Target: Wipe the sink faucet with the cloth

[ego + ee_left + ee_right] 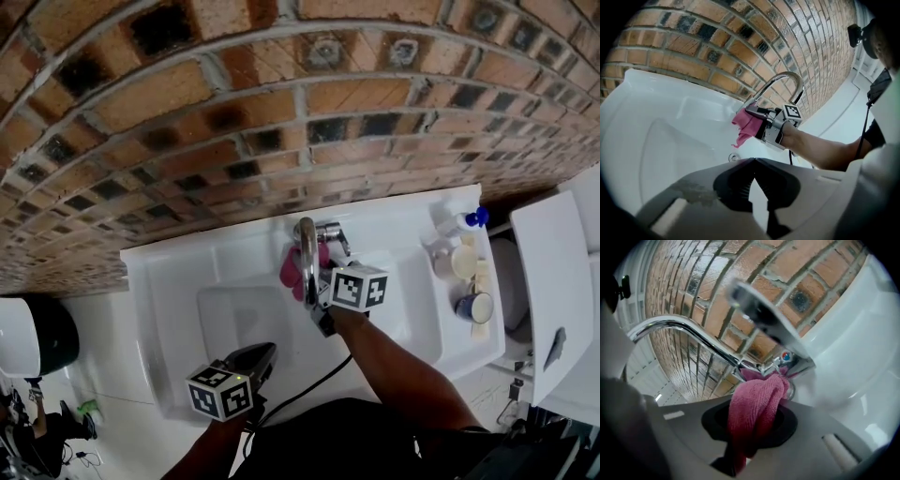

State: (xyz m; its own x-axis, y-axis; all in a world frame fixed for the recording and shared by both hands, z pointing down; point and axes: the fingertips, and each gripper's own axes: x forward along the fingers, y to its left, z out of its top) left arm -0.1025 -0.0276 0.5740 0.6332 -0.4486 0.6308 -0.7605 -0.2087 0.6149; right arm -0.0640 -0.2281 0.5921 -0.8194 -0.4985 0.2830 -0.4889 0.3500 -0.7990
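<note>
A chrome faucet point(307, 246) with a tall arched spout point(684, 326) stands at the back of the white sink point(178, 281). My right gripper point(315, 283) is shut on a pink cloth point(757, 404). The cloth point(292, 271) rests against the faucet's base, below the lever handle point(764, 315), and a loose end hangs down point(743, 131). In the left gripper view the right gripper point(759, 119) sits just under the spout point(785, 79). My left gripper point(257, 358) hovers over the sink's near rim, jaws shut with nothing in them point(753, 160).
A brick wall point(234, 112) runs behind the sink. A blue-capped bottle point(466, 221) and two cups point(464, 262) stand on the sink's right ledge. The drain point(734, 158) lies in the basin. A white fixture point(553, 281) stands to the right. A black cable point(300, 394) trails near me.
</note>
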